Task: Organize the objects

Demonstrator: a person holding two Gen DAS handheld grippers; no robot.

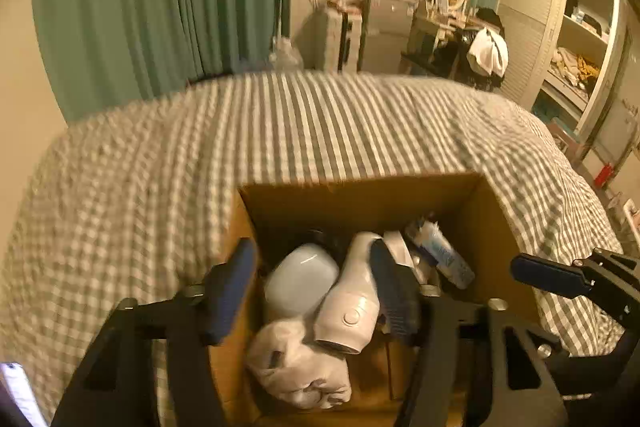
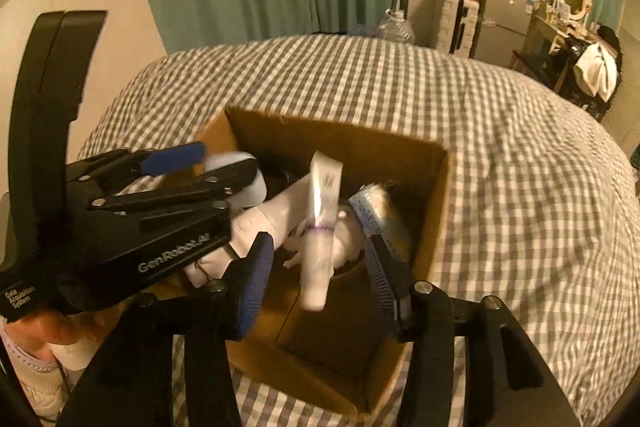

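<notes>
The box (image 2: 436, 187) sits on the bed (image 2: 500, 147), full of things. Both tongs, left (image 1: 316, 291) and right (image 2: 320, 267), are wide apart over it. A white tube (image 2: 320, 227) looks loose and could tip out or bump the hair dryer (image 1: 352, 303).

Dim, warm yellowish light; both fisheye views bow strongly and darken at the corners. The checked grey-and-white bedspread (image 1: 280, 131) smears with motion blur; glare streaks the white plastic tube (image 2: 320, 223).
</notes>
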